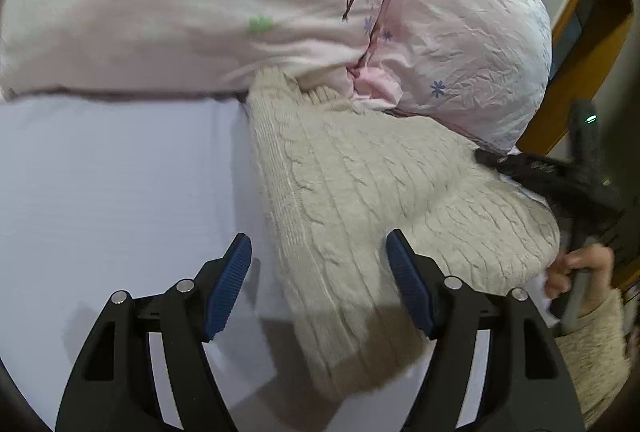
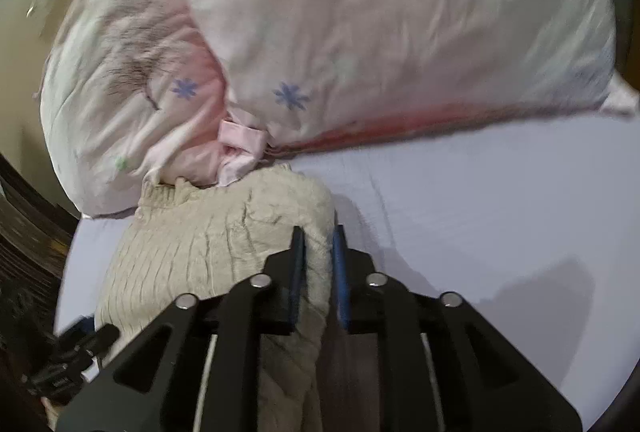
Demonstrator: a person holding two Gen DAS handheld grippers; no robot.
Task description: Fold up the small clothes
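Right claw (image 2: 318,260) pinching the sweater (image 2: 208,244).
Left claw (image 1: 318,284) spread over the sweater's edge on the bed (image 1: 100,192).

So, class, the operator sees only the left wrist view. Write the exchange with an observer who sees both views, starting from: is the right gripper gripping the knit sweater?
Operator: Is the right gripper gripping the knit sweater?
Observer: Yes. The right gripper is shut on a fold of the beige sweater; fabric is bunched between its fingers.
Operator: My left gripper looks open over the sweater edge. Is it visible from the right side?
Observer: Not its fingers. Only a dark piece of gear shows at the lower left.
Operator: What lies to the right of that grip?
Observer: Bare lavender sheet, running up to the floral quilt.
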